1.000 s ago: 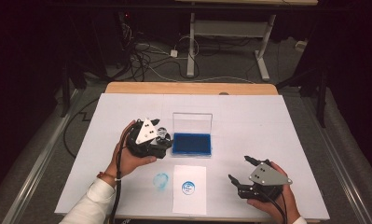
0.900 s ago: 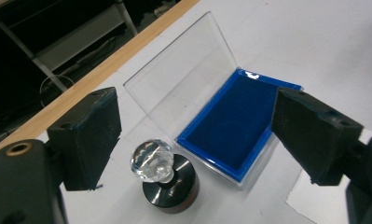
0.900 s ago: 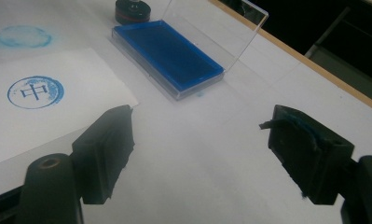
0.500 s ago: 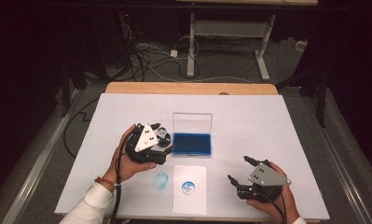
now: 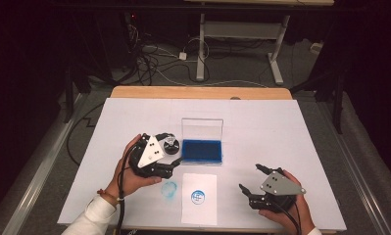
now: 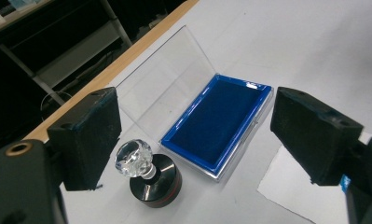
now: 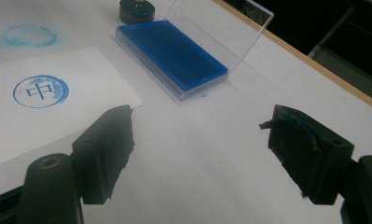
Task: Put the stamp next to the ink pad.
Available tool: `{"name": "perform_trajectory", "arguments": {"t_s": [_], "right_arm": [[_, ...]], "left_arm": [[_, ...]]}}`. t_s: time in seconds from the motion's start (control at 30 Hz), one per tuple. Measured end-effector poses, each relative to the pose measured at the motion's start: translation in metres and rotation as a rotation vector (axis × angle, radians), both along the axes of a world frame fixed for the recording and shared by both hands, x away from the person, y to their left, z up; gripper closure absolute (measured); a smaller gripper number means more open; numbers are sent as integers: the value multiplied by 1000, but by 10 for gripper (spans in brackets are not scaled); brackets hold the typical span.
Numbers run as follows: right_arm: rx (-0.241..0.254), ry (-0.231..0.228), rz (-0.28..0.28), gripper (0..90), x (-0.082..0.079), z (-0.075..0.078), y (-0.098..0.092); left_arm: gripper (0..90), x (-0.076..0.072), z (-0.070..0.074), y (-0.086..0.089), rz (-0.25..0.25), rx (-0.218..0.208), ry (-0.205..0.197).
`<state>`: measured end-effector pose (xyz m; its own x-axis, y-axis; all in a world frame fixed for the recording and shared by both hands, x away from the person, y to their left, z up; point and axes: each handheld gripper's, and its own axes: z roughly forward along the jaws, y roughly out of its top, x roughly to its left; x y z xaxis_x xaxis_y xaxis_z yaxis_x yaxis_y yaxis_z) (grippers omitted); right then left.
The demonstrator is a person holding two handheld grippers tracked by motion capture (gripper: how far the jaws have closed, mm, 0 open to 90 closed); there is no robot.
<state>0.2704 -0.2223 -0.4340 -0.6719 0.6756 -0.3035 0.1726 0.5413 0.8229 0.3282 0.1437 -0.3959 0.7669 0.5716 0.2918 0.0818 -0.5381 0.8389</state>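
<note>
Black, round and topped by a clear faceted knob, the stamp [image 6: 148, 175] stands upright on the white surface [image 5: 291, 132] just beside the blue ink pad's [image 6: 221, 121] short end; the left hand-held gripper [image 6: 193, 140], jaws spread and empty, hovers nearer, stamp by its left jaw; the right hand-held gripper [image 7: 197, 154] gapes empty, well apart.

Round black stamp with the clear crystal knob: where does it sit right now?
The round black stamp with the clear crystal knob stands upright on the white table, just left of the open blue ink pad in the high view, beside the open left tool.
</note>
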Motion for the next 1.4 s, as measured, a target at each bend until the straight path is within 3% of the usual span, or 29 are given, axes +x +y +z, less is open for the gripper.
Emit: {"name": "perform_trajectory", "arguments": {"t_s": [0.77,1.07,1.4], "right_arm": [[4,-2,7,226,-2,1,1],[2,-5,5,226,-2,1,1],[-2,-7,3,226,-2,1,2]], "left_arm": [[159,-27,0,6,-11,-14,-57],[158,-37,-3,14,-12,-2,-66],[158,-45,-11,29,20,-4,-73]]}}
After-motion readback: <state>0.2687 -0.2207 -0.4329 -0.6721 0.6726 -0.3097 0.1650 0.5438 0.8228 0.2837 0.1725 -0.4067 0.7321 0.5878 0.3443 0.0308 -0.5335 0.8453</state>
